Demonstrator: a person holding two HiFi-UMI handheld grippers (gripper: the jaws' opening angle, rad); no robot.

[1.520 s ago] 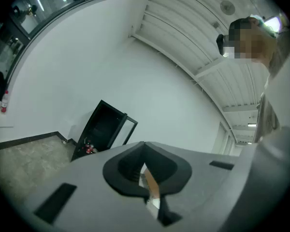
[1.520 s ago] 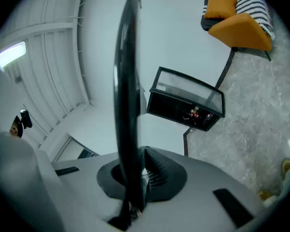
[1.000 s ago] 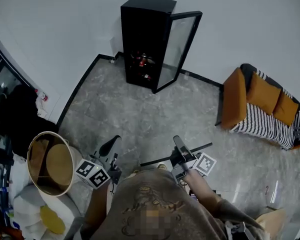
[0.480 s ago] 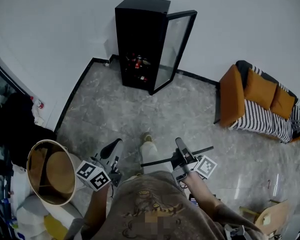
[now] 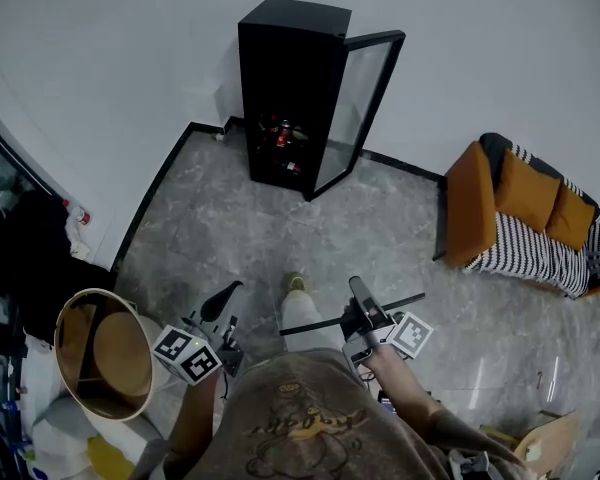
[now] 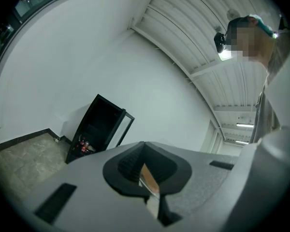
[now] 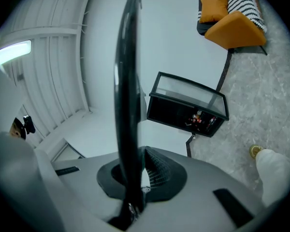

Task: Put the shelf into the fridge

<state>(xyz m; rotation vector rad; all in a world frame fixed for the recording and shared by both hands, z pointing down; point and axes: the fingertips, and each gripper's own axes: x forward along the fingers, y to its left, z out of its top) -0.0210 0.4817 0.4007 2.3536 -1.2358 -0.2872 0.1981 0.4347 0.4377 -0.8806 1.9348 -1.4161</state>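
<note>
The black fridge (image 5: 292, 83) stands against the far wall with its glass door (image 5: 365, 108) swung open to the right. The shelf (image 5: 325, 322) shows as a thin dark slab, seen edge-on. My right gripper (image 5: 361, 313) is shut on it, low in the head view. In the right gripper view the shelf (image 7: 127, 100) rises as a dark bar out of the jaws, with the fridge (image 7: 183, 111) beyond. My left gripper (image 5: 220, 308) is shut and holds nothing. The fridge (image 6: 97, 127) lies far ahead in the left gripper view.
Bottles (image 5: 283, 133) sit low inside the fridge. An orange and striped sofa (image 5: 525, 213) stands at the right. A round wooden tub (image 5: 98, 340) and dark clothing (image 5: 35, 243) are at the left. The person's foot (image 5: 294, 282) is on the grey stone floor.
The person has stepped forward, one foot now showing ahead of the body. The view has shifted slightly. Both grippers keep their hold and pose.
</note>
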